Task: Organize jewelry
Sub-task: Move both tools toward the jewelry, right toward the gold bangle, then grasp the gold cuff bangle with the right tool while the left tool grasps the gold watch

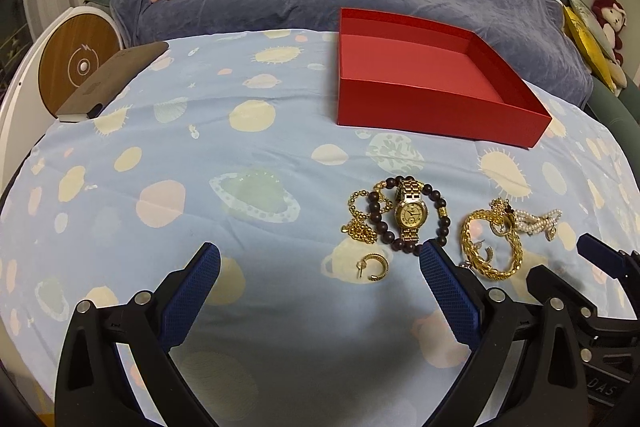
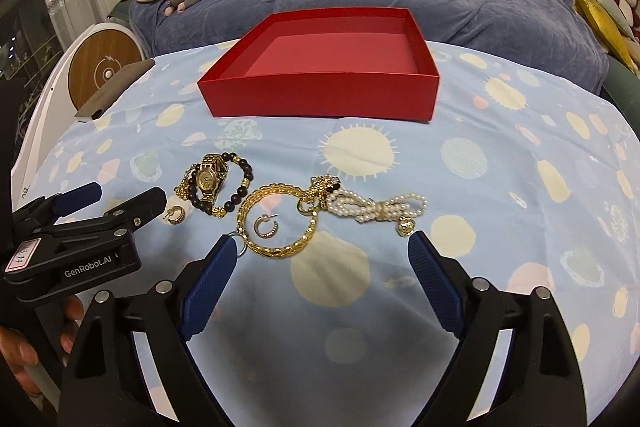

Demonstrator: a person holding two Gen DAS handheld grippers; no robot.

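Here both claws, left [image 1: 320,263] and right [image 2: 322,255], stand wide and empty; the tangled jewelry [image 2: 280,203] at centre frame may snag together when lifted toward the box [image 2: 320,107].

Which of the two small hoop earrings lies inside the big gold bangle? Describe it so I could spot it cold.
On the planet-print sheet, in front of the red box, lies a thick gold bangle. One small open hoop earring sits inside its ring. Its twin lies alone on bare cloth, further left, near the gold watch.
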